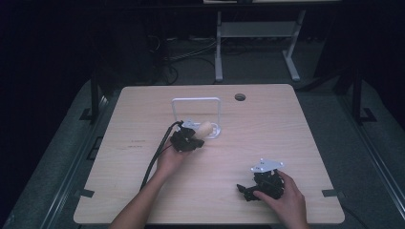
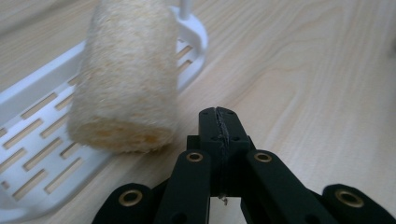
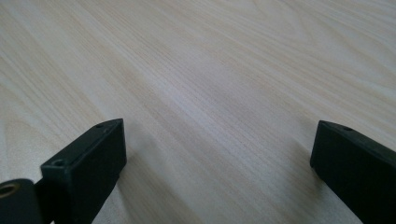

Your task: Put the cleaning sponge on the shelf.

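The high view looks forward and down from above the person's edge of the table (image 1: 286, 119), far enough off to take in all four corners and the floor beyond the far edge. The left gripper view sits low and close behind its closed jaws, facing the loofah roll (image 2: 126, 79) and white rack (image 2: 28, 140) that the high view places near the table's middle. The right gripper view looks down close on bare tabletop (image 3: 210, 70) near the near right corner.

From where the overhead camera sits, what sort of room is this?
Probably a lab or recording workshop: a bare light-wood table in a dark room, loose black cables on the grey floor behind, and a hand-held black claw trailing cable.
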Demonstrator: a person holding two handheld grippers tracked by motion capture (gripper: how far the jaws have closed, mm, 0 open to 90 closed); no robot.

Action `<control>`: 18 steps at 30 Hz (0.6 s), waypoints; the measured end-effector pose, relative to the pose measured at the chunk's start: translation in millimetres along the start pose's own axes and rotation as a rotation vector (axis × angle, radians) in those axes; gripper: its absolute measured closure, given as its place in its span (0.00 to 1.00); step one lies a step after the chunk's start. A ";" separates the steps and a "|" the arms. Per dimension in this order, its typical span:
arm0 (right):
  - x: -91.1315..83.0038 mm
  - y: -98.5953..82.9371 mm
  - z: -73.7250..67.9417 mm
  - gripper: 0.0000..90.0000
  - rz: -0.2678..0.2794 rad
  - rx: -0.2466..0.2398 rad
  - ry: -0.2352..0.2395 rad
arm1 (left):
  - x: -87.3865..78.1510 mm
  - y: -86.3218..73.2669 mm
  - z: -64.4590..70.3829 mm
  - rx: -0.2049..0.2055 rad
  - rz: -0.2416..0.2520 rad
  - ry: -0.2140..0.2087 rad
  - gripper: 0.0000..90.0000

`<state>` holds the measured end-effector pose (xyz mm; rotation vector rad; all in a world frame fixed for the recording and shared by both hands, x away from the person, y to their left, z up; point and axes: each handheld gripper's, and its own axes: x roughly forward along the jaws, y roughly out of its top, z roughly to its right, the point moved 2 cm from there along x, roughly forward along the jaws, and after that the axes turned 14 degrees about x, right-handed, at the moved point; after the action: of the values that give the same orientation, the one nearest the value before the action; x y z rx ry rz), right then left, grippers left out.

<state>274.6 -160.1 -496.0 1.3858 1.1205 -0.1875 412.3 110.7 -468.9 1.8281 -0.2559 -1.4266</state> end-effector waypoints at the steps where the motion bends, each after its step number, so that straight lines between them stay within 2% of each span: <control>1: 0.0 0.0 0.0 0.04 0.000 0.000 0.000 | -0.2 -1.8 -2.4 -0.004 -0.004 0.010 1.00; 6: 0.0 0.0 0.0 0.04 0.000 0.000 0.000 | -2.3 -4.0 -6.3 -0.015 -0.004 0.027 1.00; 13: 0.0 0.0 0.0 0.04 0.000 0.000 0.000 | -4.7 -8.5 -13.5 -0.022 -0.017 0.071 1.00; 18: 0.0 0.0 0.0 0.04 0.000 0.000 0.000 | -6.4 -11.1 -16.9 -0.035 -0.016 0.080 1.00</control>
<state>274.6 -160.1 -496.0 1.3858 1.1203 -0.1874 421.8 129.6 -470.8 1.8580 -0.1753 -1.3567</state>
